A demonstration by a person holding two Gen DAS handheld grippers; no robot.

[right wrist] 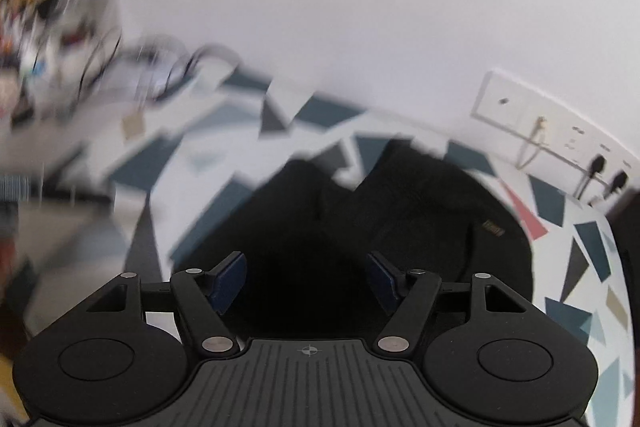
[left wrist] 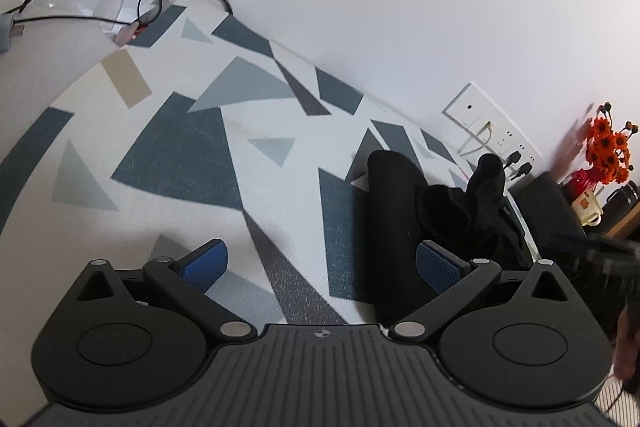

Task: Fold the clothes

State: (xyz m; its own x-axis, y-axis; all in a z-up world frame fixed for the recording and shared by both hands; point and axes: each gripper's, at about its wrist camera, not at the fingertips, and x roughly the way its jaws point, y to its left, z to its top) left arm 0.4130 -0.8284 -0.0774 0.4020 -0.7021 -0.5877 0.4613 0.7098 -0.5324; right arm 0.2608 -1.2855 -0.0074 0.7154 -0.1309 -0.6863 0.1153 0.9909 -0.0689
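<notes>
Ahead of the left gripper, matt black plastic with blue textured pads, lies a patterned mat with a fine grainy surface. The black garment beyond the right gripper looks like soft, matt cloth, though blurred.

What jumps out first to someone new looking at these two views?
The black garment, bunched on the geometric blue, grey and white cloth, lies right of the left gripper and directly ahead of the right gripper; both have their blue-padded fingers apart and empty. Orange flowers glow at the far right, by the wall sockets.
</notes>
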